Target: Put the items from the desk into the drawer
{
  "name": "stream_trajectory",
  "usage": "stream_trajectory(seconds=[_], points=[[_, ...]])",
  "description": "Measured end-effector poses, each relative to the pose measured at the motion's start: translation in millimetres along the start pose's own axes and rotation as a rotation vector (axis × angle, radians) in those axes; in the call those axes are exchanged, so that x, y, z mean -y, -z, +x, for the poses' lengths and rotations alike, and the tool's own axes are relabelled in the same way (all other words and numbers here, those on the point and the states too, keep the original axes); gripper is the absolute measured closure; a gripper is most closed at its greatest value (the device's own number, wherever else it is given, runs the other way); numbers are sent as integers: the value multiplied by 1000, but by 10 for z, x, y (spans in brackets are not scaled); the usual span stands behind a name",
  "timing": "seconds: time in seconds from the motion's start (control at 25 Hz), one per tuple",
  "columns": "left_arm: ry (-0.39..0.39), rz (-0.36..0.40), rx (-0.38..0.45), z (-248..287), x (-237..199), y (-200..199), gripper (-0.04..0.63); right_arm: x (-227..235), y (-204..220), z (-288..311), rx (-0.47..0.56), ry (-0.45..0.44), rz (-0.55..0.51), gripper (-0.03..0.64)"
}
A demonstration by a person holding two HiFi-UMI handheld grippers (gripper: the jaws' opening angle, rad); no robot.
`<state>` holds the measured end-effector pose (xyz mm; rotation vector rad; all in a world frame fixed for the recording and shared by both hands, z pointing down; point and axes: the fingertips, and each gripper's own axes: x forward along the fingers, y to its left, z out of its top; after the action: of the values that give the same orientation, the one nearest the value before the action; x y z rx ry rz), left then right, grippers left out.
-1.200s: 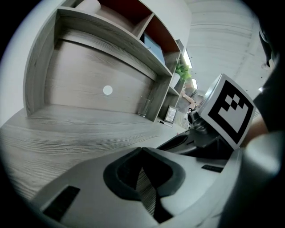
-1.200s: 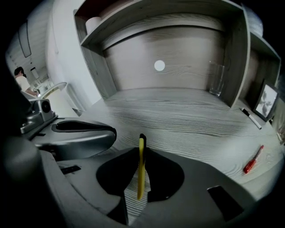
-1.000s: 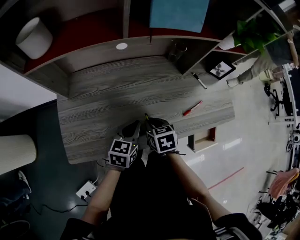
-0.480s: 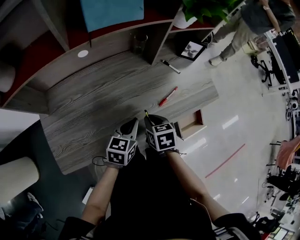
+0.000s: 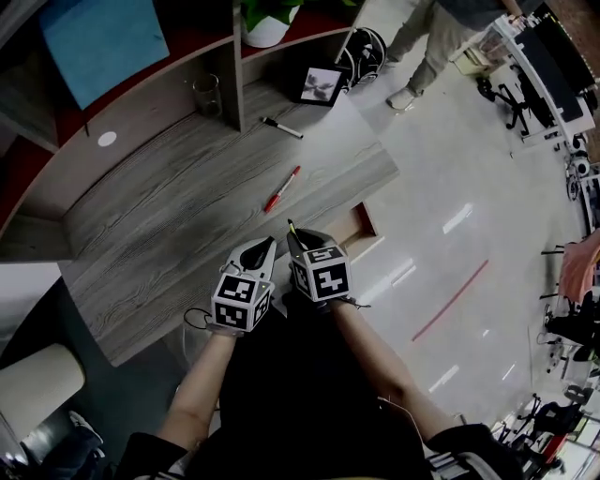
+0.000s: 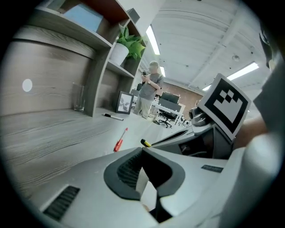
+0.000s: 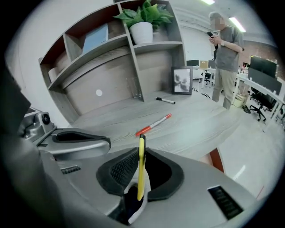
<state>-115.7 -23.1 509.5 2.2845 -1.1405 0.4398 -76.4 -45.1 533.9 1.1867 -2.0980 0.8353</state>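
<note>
The whole view swings round! Both grippers slide along the front edge of the desk (image 5: 169, 216), leaving its middle and heading for its end. The right gripper (image 5: 296, 240) carries the yellow pen (image 7: 141, 164) right up beside the drawer (image 5: 361, 232), which starts out well off to its side. The left gripper (image 5: 264, 247) comes along just next to it. The red pen (image 5: 281, 188), the black marker (image 5: 281, 127) and the photo frame (image 5: 319, 84) all sweep across toward the upper middle of the head view. The plant pot (image 5: 265, 28) rolls in at the top, the blue folder (image 5: 103, 37) shifts into the top left corner, and the white cylinder on the shelf drops out of sight.
</note>
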Motion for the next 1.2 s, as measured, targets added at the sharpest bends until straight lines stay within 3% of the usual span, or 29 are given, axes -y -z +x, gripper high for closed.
stream_trajectory(seconds=[0.84, 1.2], points=[[94, 71, -66, 1020, 1130, 177, 595, 1474, 469, -421, 115, 69, 290, 555], [131, 83, -109, 1421, 1234, 399, 595, 1940, 696, -195, 86, 65, 432, 555]])
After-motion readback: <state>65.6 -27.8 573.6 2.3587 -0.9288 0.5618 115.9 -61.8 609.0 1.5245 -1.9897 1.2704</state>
